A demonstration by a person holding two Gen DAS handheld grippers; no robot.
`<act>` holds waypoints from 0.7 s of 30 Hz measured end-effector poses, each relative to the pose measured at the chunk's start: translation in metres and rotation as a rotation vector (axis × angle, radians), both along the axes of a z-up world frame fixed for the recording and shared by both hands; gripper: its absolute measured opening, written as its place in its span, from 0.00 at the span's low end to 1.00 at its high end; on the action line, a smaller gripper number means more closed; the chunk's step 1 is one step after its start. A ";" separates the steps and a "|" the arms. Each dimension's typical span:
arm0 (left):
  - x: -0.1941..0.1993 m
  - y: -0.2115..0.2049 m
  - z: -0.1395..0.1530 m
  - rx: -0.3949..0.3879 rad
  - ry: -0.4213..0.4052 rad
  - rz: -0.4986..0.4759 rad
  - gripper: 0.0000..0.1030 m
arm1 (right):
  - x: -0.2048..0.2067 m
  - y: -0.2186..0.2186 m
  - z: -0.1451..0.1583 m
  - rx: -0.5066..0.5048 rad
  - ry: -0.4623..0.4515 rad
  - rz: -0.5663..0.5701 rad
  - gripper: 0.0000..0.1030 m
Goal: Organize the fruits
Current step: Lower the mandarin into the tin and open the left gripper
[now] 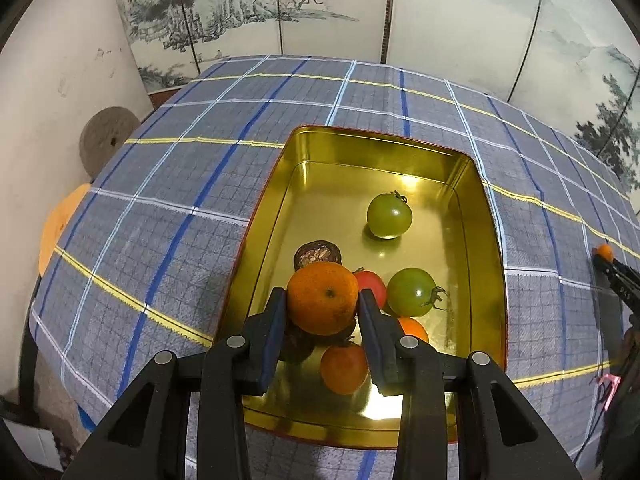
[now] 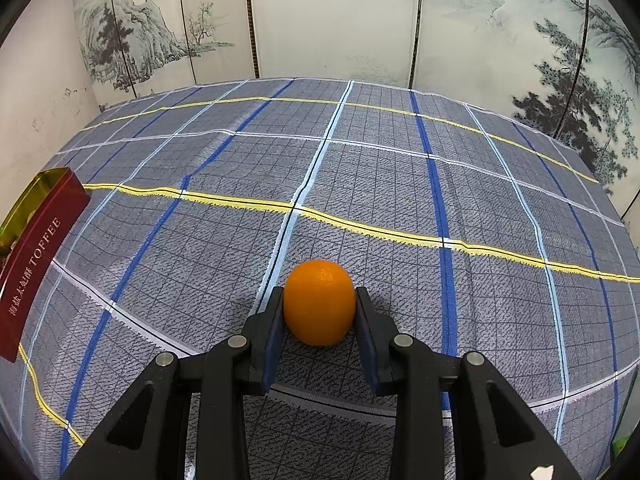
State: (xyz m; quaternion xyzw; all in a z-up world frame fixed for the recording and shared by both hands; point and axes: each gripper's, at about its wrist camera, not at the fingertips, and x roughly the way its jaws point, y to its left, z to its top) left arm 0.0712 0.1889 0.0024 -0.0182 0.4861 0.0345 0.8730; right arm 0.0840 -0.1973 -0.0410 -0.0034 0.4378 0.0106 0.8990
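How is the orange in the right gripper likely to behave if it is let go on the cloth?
The orange is smooth and nearly round, so it would probably roll on the flat checked tablecloth. It looks firm, not squashed between the right gripper's pads. Its glossy skin may slip under a light grip.

Tin [image 1: 476, 216]: gold metal inside, mirror-glossy; outside lacquered red (lettered TOFFEE in the right wrist view).
Tablecloth [image 2: 360, 184]: woven checked cloth, matt, coarse.
Green tomatoes [image 1: 389, 216]: smooth, shiny skin.
Mandarin [image 1: 322, 298]: pitted, dull-sheen peel.
Gripper pads [image 1: 276, 332]: matt blue, rubbery-looking.
Folding screen [image 2: 332, 20]: matt painted panels.
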 end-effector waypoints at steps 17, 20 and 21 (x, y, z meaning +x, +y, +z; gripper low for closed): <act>0.003 -0.019 -0.005 0.034 -0.004 -0.067 0.36 | 0.001 0.002 -0.001 -0.012 0.001 0.001 0.30; 0.005 -0.020 -0.006 0.040 -0.001 -0.069 0.36 | 0.001 0.002 -0.001 -0.012 0.001 0.001 0.31; 0.006 -0.020 -0.006 0.043 0.000 -0.069 0.36 | 0.001 0.002 -0.001 -0.012 0.001 0.001 0.31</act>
